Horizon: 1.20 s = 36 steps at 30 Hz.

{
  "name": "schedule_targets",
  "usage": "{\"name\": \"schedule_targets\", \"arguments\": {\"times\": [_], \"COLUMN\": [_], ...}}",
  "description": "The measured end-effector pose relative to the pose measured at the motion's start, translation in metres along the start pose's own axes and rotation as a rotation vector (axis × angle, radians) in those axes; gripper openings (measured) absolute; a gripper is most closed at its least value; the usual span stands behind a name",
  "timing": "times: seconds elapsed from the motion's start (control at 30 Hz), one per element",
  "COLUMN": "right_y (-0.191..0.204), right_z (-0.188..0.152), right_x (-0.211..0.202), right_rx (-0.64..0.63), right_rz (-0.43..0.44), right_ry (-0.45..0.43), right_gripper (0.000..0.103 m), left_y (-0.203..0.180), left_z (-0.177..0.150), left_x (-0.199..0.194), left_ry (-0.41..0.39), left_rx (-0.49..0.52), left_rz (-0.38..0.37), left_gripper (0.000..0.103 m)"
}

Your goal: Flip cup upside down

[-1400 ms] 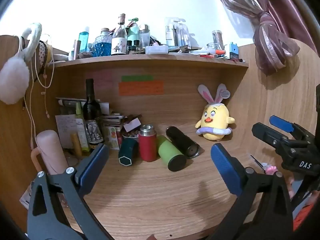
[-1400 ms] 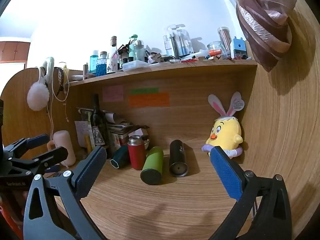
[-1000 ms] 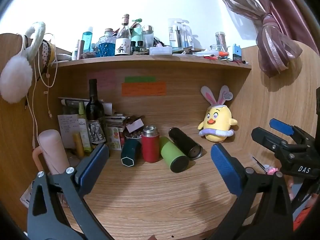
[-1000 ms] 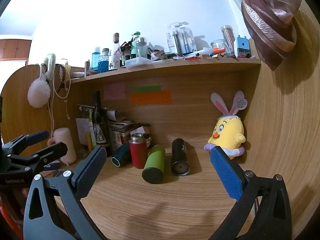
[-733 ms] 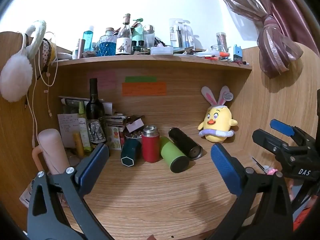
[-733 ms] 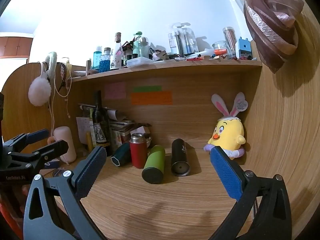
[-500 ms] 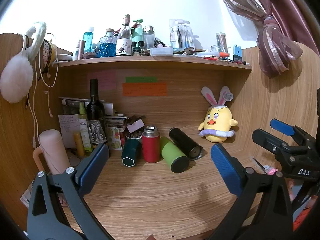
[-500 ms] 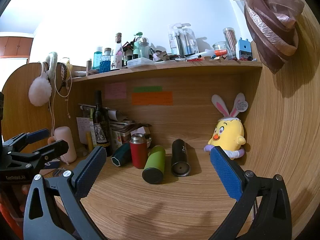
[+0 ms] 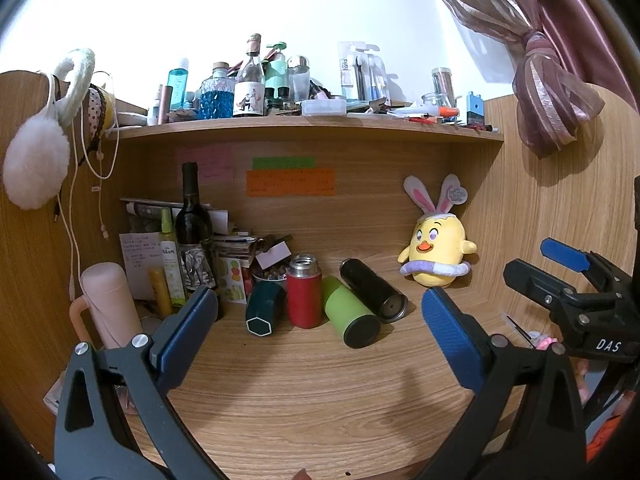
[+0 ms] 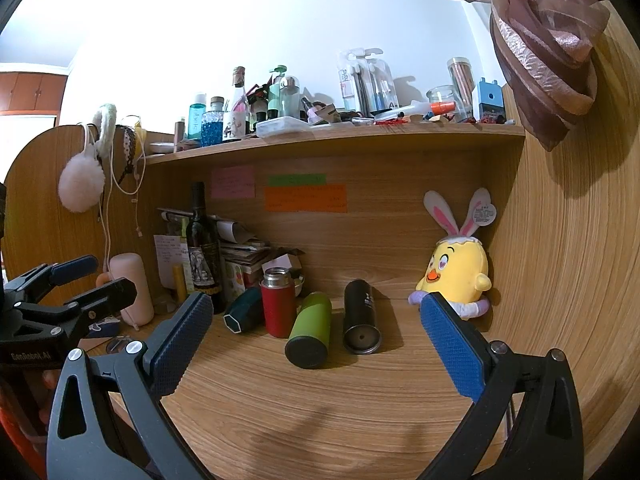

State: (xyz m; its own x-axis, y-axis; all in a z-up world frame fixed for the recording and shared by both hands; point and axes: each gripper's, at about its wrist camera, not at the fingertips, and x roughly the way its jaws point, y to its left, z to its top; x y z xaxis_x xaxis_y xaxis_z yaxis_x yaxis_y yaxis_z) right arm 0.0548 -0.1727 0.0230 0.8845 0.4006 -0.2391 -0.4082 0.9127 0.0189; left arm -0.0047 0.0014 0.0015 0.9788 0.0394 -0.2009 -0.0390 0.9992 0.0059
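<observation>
Left wrist view: we are holding both left tongs (image 9: pixel 316 328) and right tongs (image 10: pixel 316 332) spread and empty, well short of the upright red cup (image 9: pixel 305 296) on the bench (image 9: pixel 320 400), planning a mid-body grip.

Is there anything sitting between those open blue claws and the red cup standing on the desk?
Nothing visible. Bare desk lies between both open grippers, left and right, and the red cup. A green bottle and a dark teal one lie close beside it.
</observation>
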Motion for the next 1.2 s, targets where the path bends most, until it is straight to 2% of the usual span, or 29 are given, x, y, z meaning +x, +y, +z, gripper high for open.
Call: {"name": "schedule_targets", "arguments": {"times": [1.2], "right_y": [0.0029], "right_z": [0.0011], "right_x": [-0.0005], "right_rx": [-0.002], "right_rz": [0.000], "right_ry": [-0.002], "right_gripper": [0.103], "left_y": [-0.0009], "left_z": [-0.0017], "left_x": [0.0007], "left_ry": [0.014], "left_rx": [-0.013], "left_rz": [-0.005], "left_gripper": [0.103]}}
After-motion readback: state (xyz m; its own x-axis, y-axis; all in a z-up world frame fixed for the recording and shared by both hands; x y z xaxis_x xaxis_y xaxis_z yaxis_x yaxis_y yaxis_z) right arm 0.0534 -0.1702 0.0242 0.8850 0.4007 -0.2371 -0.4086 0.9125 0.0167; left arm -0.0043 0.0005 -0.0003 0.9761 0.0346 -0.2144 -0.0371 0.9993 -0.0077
